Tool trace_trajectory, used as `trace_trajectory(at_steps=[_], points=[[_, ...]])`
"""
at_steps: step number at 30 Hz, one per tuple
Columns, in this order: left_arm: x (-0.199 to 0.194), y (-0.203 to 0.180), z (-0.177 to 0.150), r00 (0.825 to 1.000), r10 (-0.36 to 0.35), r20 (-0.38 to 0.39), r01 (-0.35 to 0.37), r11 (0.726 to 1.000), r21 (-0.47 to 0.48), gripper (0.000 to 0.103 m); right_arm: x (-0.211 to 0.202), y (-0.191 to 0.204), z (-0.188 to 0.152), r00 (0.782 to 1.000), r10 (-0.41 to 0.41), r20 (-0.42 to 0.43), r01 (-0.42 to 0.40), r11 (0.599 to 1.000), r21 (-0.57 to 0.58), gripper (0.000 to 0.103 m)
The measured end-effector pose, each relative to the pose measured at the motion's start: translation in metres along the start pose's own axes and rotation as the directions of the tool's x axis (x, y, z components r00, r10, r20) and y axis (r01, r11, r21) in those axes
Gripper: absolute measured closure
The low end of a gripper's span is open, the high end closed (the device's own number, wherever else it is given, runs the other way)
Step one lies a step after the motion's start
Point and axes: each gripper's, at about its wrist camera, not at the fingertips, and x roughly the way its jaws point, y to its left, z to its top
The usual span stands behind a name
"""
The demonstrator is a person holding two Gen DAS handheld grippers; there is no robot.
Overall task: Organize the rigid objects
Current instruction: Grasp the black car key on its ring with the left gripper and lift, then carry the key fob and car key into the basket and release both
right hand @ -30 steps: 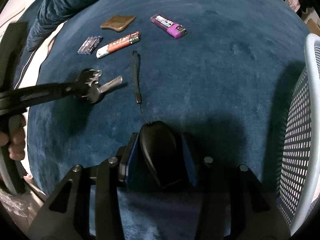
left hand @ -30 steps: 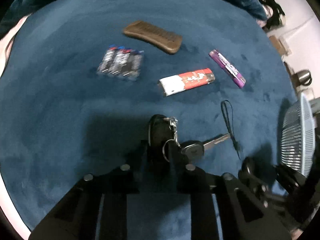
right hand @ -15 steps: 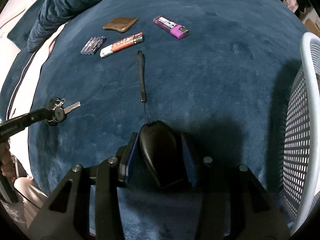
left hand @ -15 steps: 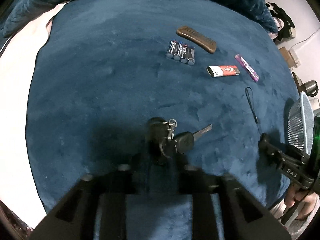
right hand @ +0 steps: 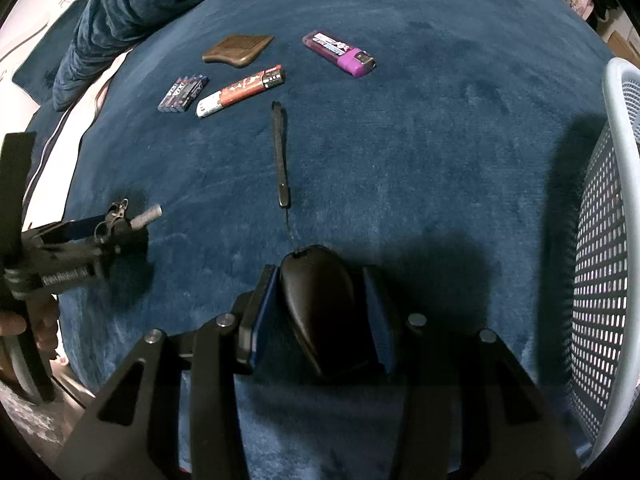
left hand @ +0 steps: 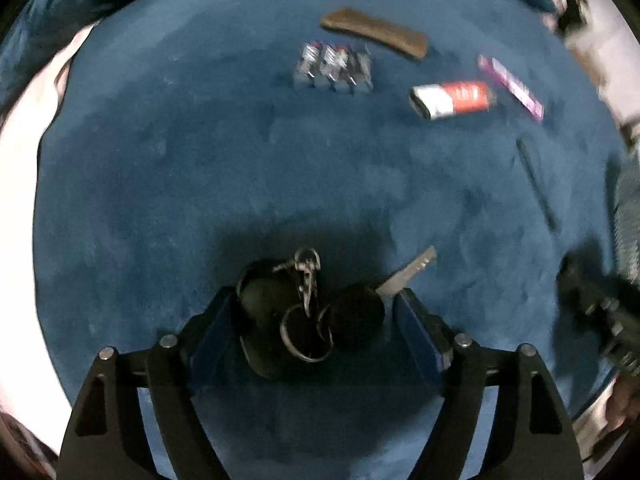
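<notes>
Left gripper (left hand: pixel 316 316) points down at the blue blanket (left hand: pixel 200 160), jaws spread and just been opening; the key bunch (left hand: pixel 308 312) lies between the blue pads (left hand: pixel 416 332) on the blanket. Gap visible on the right pad side; left pad sits close to the black fob, contact unclear. Key blade sticks out up-right past the right pad. Left view is motion-blurred.

Right gripper (right hand: pixel 320 304) is clamped narrow on a black teardrop-shaped object (right hand: pixel 320 312), pads against both its sides. A thin cord runs from the object's tip to a black strap (right hand: pixel 279 152) lying straight on the blanket ahead of it.

Farther back on the blanket, in the right view: brown comb (right hand: pixel 236 51), battery pack (right hand: pixel 184 93) just in front-left of it, red-and-white lighter (right hand: pixel 240 90) beside the batteries, purple lighter (right hand: pixel 340 54) to the right, apart from the others. None touching.

White perforated basket (right hand: pixel 600 248) stands at the right edge of the right view, near the right gripper. In the right view the left gripper shows at far left with the keys at its tip, a hand (right hand: pixel 24 320) on its handle. Dark blue bedding bunched at top left.
</notes>
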Motion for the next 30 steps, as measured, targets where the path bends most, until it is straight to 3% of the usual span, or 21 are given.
trace_trajectory(at_steps=[1,2,3,6,20,30], points=[[-0.002,0.007,0.000,1.000,-0.022,0.011,0.022,0.999,-0.029,0.046,0.000,0.000,0.000,1.000,0.000,-0.001,0.000,1.000,0.001,0.059],[-0.005,0.013,0.000,0.999,-0.040,0.019,0.041,0.998,-0.045,0.064,0.000,0.000,0.001,1.000,-0.001,-0.002,0.001,1.000,0.002,0.059],[-0.008,0.017,-0.001,0.998,-0.053,0.018,0.053,0.997,-0.054,0.066,0.001,0.001,0.001,1.000,-0.003,-0.004,0.003,1.000,0.001,0.060],[-0.014,0.029,-0.008,0.992,-0.124,-0.008,0.123,0.990,-0.069,0.066,0.001,0.004,0.003,1.000,-0.021,0.001,0.021,1.000,-0.010,0.061],[-0.072,0.043,-0.036,0.986,-0.138,0.095,0.146,0.986,-0.083,0.066,-0.038,0.014,-0.005,0.991,0.074,0.110,-0.075,0.997,0.011,0.062],[-0.124,0.017,-0.042,0.975,-0.129,0.181,0.137,0.990,-0.034,0.066,-0.079,0.026,-0.006,0.975,0.097,0.199,-0.099,0.995,0.000,0.062]])
